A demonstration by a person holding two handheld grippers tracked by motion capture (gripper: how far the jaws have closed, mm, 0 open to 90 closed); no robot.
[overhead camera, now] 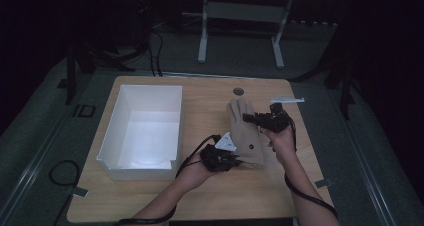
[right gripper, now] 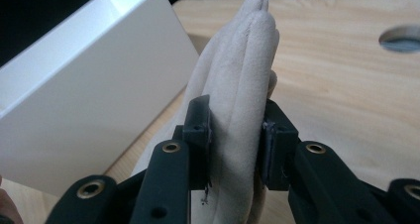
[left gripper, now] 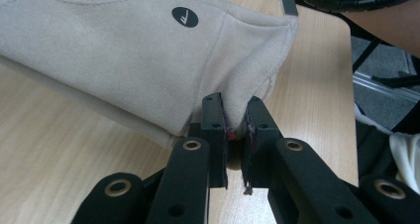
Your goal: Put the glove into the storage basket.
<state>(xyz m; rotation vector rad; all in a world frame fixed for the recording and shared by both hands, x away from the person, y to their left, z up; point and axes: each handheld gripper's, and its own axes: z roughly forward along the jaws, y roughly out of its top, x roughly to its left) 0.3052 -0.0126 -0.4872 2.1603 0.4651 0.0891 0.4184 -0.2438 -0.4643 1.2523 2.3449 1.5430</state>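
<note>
A beige suede glove (overhead camera: 244,131) is held off the wooden table (overhead camera: 150,206) between both grippers. My left gripper (overhead camera: 235,161) is shut on the cuff corner of the glove (left gripper: 148,60), near a small dark logo patch (left gripper: 184,17). My right gripper (overhead camera: 248,117) is shut on the finger part of the glove (right gripper: 242,85), which stands on edge between the pads. A person's hands hold both grippers from the near side.
An empty white box (overhead camera: 142,131) stands on the left half of the table, and its white wall (right gripper: 74,95) is close beside the glove. A round grommet hole (overhead camera: 238,91) and a white paper strip (overhead camera: 287,100) lie at the far edge.
</note>
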